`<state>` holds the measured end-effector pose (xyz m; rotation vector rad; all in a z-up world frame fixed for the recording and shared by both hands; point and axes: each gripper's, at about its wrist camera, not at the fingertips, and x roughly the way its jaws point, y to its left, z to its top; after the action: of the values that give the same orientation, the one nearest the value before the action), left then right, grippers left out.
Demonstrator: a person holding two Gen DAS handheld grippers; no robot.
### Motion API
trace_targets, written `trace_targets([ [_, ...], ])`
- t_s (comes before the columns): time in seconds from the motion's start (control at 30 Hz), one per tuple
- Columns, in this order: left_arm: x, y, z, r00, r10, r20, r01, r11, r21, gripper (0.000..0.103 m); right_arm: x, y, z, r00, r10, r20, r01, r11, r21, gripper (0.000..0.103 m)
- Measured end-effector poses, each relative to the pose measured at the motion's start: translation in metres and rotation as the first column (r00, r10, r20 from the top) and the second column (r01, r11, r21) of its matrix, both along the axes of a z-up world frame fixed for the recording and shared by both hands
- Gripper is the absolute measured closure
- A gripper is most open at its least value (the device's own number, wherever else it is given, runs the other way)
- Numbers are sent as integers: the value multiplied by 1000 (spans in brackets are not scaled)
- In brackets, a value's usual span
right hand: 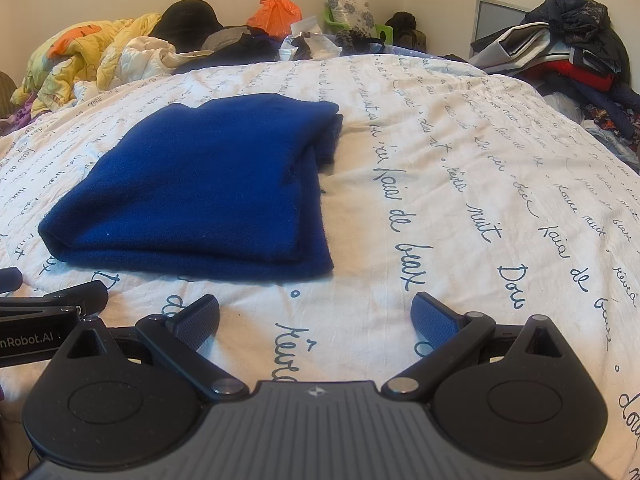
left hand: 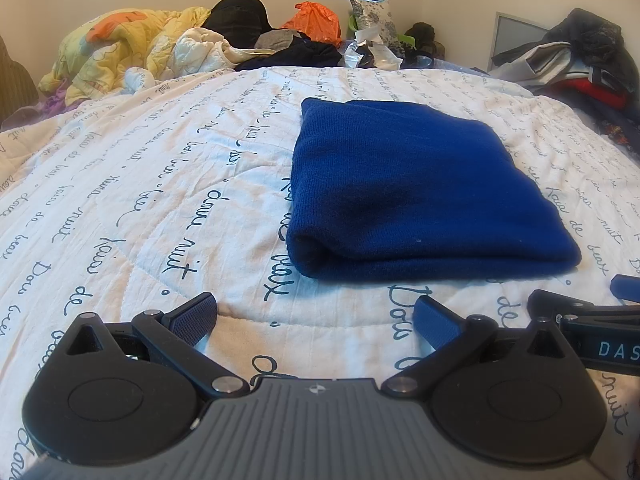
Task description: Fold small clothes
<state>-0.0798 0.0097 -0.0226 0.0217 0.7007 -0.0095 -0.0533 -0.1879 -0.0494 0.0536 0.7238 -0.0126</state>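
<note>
A dark blue knit garment (left hand: 420, 192) lies folded into a thick rectangle on the white bedspread with script lettering (left hand: 160, 184). It also shows in the right wrist view (right hand: 200, 188), with stacked layer edges along its right side. My left gripper (left hand: 316, 316) is open and empty, just short of the garment's near fold. My right gripper (right hand: 316, 316) is open and empty, near the garment's near right corner. Part of the right gripper (left hand: 600, 332) shows at the right edge of the left wrist view; part of the left gripper (right hand: 48, 308) shows at the left edge of the right wrist view.
A yellow quilt (left hand: 116, 48), dark clothes (left hand: 280, 48) and an orange bag (left hand: 316, 20) are piled along the bed's far side. A heap of jackets (right hand: 572, 52) sits at the far right. The bedspread (right hand: 460, 184) stretches out to the right of the garment.
</note>
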Motion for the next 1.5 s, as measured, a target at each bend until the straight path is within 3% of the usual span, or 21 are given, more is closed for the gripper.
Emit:
trace_targets([
  [0.37,0,1,4,1000,1,-20,-1,1000,-1,0,-1,1,1,1000,2,-4,-2,1000,-1,0],
  [0.9,30,0,18,972,51,-228,-52,999,1,0,25,2,14,983,-1,-183,2,1000,8,0],
  [1.5,30,-5,16,978,61,-198,-60,998,11,0,33,4,14,981,7,-194,-6,1000,6,0],
])
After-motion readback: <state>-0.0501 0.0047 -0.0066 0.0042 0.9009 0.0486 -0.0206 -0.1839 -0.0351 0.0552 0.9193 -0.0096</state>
